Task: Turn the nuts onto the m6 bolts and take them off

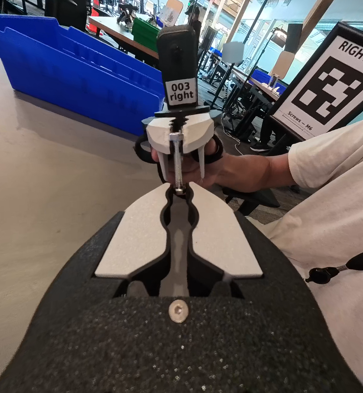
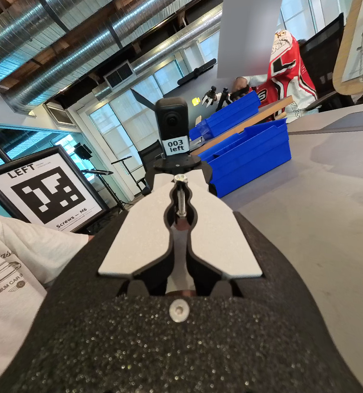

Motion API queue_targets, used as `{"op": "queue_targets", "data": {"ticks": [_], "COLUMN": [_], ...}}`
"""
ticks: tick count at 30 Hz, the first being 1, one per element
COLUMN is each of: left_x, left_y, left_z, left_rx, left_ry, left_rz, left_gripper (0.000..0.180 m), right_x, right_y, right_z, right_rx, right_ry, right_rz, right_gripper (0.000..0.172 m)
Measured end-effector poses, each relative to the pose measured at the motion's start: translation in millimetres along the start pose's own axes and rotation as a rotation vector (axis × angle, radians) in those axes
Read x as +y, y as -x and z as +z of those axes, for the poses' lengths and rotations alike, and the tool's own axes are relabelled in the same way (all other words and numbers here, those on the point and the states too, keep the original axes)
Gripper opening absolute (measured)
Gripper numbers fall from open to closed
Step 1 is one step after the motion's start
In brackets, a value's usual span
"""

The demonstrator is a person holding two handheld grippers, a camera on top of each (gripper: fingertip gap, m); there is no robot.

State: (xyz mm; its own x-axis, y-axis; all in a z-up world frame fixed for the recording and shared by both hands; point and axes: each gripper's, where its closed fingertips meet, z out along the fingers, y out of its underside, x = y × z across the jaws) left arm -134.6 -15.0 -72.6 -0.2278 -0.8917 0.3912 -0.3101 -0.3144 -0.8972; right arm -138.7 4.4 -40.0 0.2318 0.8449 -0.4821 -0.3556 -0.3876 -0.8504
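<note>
Turning the nut (image 1: pixel 178 190) along the thread is the step judged to be in hand, and it is best done with the two tools kept on one straight line, so that the bolt (image 1: pixel 176 161) is not levered sideways out of either grip. The bolt should be held still while only the nut end is rotated, in short wrist turns with a re-grip between them; a tilt between the tools would likely bind the thread.

The left hand-held gripper (image 1: pixel 178 188) is pinched on the nut at its very tips, the white fingers (image 1: pixel 146 212) drawn close with only a narrow slot between them. The right hand-held gripper (image 2: pixel 181 180) is clamped on the bolt: the hex head is seen at its tips and the shank (image 2: pixel 181 202) runs back along the slot between its fingers.

The bolt is a slim, bright silver piece with a hex head (image 1: pixel 175 136) and a shank threaded over the half nearer the nut. The nut is small, silver and hexagonal, seated at the threaded end. Bolt and nut are held in the air between the tools, well in front of the blue bin (image 1: pixel 74 70) and above the pale surface (image 1: pixel 38 191) that the bin stands on.
</note>
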Motion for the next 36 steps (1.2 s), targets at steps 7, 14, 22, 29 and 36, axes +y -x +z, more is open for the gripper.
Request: {"op": "queue_targets", "data": {"ticks": [7,14,22,29,36], "left_x": [2,-1,4,3,10], "left_y": [-9,-24,-16,39,45], "left_z": [2,1,7,2,12], "left_rx": [0.046,0.15,0.087,-0.304,-0.401], "left_ry": [0.008,-0.012,0.021,0.027,0.086], "left_rz": [0.008,-0.016,0.001,0.066,0.128], "left_gripper": [0.01,0.01,0.01,0.01,0.011], "right_x": [-7,-11,-2,-4,-2], "right_y": [12,28,13,-38,-41], "right_z": [-3,-7,-3,-10,-13], "right_rx": [-0.104,-0.273,-0.137,0.393,0.422], "right_ry": [-0.005,-0.031,0.032,0.052,0.009], "right_rz": [0.047,0.138,0.059,-0.075,0.03], "right_gripper": [0.047,0.027,0.009,0.01,0.01]}}
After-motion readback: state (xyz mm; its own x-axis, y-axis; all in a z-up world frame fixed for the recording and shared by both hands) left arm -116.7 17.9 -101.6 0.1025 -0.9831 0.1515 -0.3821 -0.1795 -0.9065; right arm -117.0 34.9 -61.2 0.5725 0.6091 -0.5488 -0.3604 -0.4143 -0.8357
